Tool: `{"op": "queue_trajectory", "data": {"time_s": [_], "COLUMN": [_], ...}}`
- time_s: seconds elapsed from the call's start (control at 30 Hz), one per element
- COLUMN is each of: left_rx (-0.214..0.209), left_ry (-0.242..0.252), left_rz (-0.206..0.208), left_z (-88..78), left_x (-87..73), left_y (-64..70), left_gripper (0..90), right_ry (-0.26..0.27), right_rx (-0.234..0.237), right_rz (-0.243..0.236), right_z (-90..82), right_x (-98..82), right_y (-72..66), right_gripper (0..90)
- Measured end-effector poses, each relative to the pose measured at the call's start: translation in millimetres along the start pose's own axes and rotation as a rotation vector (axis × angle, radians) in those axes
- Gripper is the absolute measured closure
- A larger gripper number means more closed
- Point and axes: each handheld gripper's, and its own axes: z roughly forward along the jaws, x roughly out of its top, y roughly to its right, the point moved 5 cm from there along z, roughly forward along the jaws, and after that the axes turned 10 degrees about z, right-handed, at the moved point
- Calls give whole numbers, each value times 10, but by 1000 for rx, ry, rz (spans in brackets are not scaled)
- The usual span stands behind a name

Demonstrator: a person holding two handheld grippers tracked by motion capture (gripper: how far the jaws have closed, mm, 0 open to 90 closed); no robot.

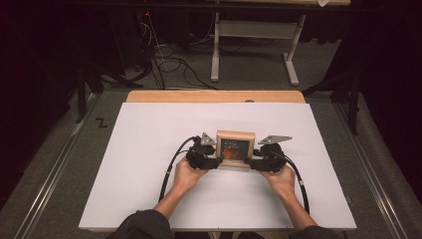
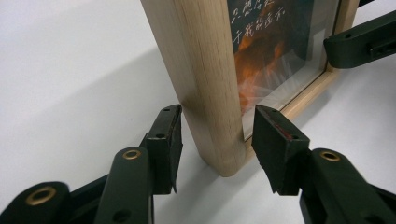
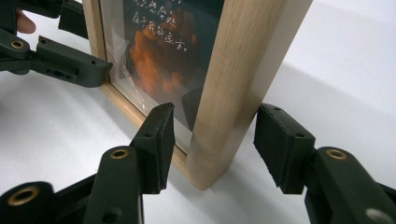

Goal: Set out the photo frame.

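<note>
From the high view, a wooden picture frame (image 1: 235, 149) stands upright near the middle of a white table top (image 1: 149, 149), its glazed face turned toward the person. The left gripper (image 1: 215, 162) meets the frame's lower left corner and the right gripper (image 1: 250, 163) its lower right corner, so the frame sits between the two tools. The person's left hand (image 1: 186, 172) and right hand (image 1: 281, 175) hold the grippers from behind, with cables looping back along the forearms.

In the left gripper view, the frame's side edge (image 2: 205, 79) rises between the two black jaws, which stand apart on either side of its lower corner. One jaw lies just beside the back of the wood, the other just beside the glass; a thin gap shows at each, so the jaws straddle the corner without clamping it. The picture behind the glass shows an orange shape on a dark ground with light handwritten characters. The other gripper's jaw (image 2: 359, 44) reaches the far corner.

In the right gripper view, the frame's opposite edge (image 3: 238, 84) stands between spread jaws, one near the glass, one clear of the back. The far gripper (image 3: 70, 63) touches the frame's other bottom corner.
</note>
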Motion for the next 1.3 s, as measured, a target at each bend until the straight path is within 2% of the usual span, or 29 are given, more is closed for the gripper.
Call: {"op": "queue_trajectory", "data": {"time_s": [0.33,0.63,1.17,1.3], "left_rx": [10,20,16,9], "left_ry": [9,43,89,92], "left_rz": [-2,-4,-1,3], "left_z": [-48,-151,-366,-405], "left_x": [-5,30,79,84], "left_y": [-12,-5,39,62], "left_gripper": [473,445,437,437], "right_ry": [9,37,98,114], "right_rx": [-2,-21,-29,-24], "right_rz": [-1,-11,-23,-1], "right_z": [-59,-146,-424,-515], "right_x": [5,21,-15,-51], "right_y": [-3,10,29,67], "right_gripper": [440,418,408,408]}}
